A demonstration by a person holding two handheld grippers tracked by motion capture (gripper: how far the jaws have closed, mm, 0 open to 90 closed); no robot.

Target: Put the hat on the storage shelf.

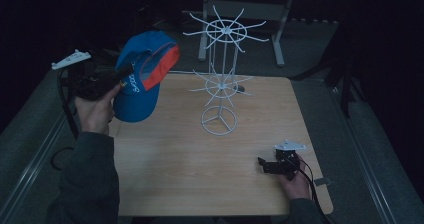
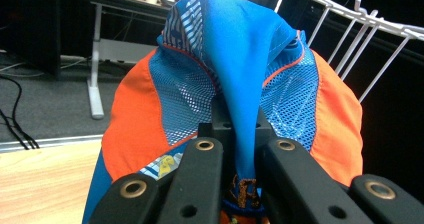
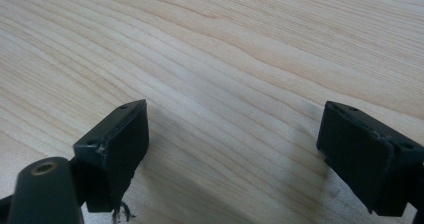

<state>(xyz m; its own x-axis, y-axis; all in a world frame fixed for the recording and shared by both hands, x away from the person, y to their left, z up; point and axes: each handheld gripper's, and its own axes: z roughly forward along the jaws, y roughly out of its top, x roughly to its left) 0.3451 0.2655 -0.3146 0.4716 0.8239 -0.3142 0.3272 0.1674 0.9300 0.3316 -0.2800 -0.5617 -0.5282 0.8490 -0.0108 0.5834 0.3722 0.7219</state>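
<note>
A blue cap [image 1: 142,74] with orange side panels and mesh hangs in the air at the table's left edge, left of the white wire rack [image 1: 221,79]. My left gripper [image 1: 122,76] is shut on a fold of the cap's blue fabric [image 2: 240,114]; the rack's upper arms [image 2: 360,29] show just beyond the cap. Low over the wooden table [image 1: 200,154] near its front right corner, my right gripper [image 1: 263,165] stands open. Its two pads [image 3: 125,139] are wide apart with bare wood [image 3: 235,109] between them.
The rack has two tiers of spokes on a ring base [image 1: 219,120] at the table's middle back. A small dark object [image 1: 241,88] lies on the table behind it. A desk frame [image 1: 280,29] stands on the floor beyond the table.
</note>
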